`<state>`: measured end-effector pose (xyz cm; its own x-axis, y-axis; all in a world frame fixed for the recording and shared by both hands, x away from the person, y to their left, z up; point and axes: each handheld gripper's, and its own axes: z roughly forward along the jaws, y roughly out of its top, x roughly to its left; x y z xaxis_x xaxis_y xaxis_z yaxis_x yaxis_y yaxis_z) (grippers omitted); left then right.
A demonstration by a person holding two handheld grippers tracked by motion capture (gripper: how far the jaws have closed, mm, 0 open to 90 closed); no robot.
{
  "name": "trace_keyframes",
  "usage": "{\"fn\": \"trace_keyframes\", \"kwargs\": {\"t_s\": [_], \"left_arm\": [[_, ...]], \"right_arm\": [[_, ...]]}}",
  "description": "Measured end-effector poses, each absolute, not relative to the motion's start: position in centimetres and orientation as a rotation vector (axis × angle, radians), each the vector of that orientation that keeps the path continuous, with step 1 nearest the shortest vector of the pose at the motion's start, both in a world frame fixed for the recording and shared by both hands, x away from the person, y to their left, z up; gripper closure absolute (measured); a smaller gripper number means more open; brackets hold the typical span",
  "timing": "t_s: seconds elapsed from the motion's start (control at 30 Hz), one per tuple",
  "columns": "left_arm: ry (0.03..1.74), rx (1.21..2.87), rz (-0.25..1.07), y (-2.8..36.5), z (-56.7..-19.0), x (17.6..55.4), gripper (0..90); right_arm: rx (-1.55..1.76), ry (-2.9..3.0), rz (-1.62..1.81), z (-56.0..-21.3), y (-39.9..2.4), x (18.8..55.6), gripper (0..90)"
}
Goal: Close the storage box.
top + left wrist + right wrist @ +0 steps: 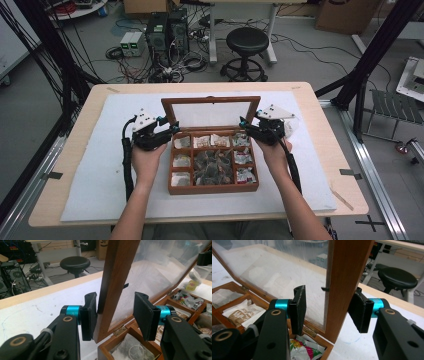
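A wooden tea box [214, 189] sits mid-table, its compartments holding tea bags [215, 167]. Its glass-paned lid [211, 99] stands upright at the back. My left gripper [172, 131] is at the lid's left edge. In the left gripper view it [116, 302] straddles the lid's wooden frame [112, 287]: one pad [88, 312] lies against the wood, the other stands off the glass. My right gripper [243, 125] is at the lid's right edge. It [329, 293] straddles the frame [344, 277], with a gap at the inner pad [299, 310]. Both are open.
The box rests on a white mat [95, 165] covering most of the wooden table [60, 200]. A clear plastic wrapper [294, 125] lies just beyond the right gripper. Behind the table stand a black stool [246, 45], computers and cables on the floor.
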<state>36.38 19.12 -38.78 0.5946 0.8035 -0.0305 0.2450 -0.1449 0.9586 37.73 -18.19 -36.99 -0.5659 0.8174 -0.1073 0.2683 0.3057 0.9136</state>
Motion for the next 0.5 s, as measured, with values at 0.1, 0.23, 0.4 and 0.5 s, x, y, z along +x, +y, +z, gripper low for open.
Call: {"fn": "trace_keyframes", "kwargs": {"t_s": [0.1,0.23,0.4,0.5], "left_arm": [[0.881,1.697,0.612,19.1,-38.6,36.0,53.6],[0.871,1.723,0.64,18.9,-38.3,35.5,53.6],[0.89,1.736,0.636,18.7,-38.1,35.2,48.8],[0.922,1.705,0.608,18.9,-38.0,35.0,43.0]], "right_arm": [[0.954,1.997,1.236,-36.7,-18.2,37.2,51.8],[0.956,1.995,1.224,-36.7,-18.1,36.8,51.5],[0.967,1.996,1.226,-36.7,-18.1,36.3,50.7],[0.967,1.994,1.231,-36.6,-18.1,36.0,50.1]]}}
